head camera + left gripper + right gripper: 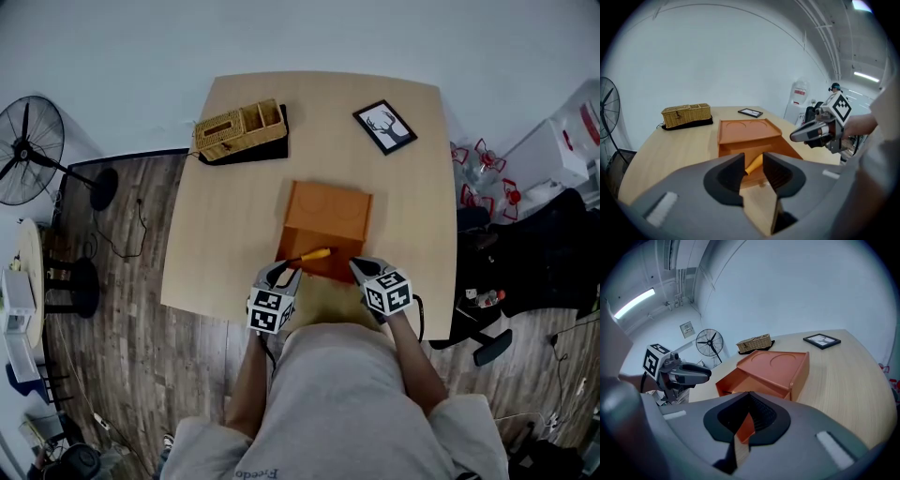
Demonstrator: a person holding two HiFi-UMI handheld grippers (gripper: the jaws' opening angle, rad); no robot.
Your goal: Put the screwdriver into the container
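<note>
Screwdriver (311, 254) first: it has a yellow-orange handle and a short dark stretch at the end nearest the left gripper (284, 271). That gripper's two jaws are clamped on it. In the left gripper view the yellow handle fills the narrow slot between the dark pads. It slants away ahead of the tips and to their right. In the head view the handle's far end hangs over the near, lower part of the orange wooden box-shaped container (323, 211), just ahead of the gripper.

We see the container straight in front of both grippers, resting on the pale wooden table (216, 244). Its flat top carries two shallow round recesses. Below the top, an open tray part juts out toward us (we cannot make out what lies inside it).

The right gripper (358, 267) sits just to the right of the left one, at the container's near right corner. In its own view the jaws are drawn together at the tips. A sliver of orange shows in the slit beneath them, and we cannot tell whether they pinch it.

Well beyond the left gripper, and to its left, a woven wicker basket (239, 129) with several compartments stands on a black tray (246, 152); its contents are not visible. Far ahead of the right gripper lies a black-framed picture of a deer (385, 127).
</note>
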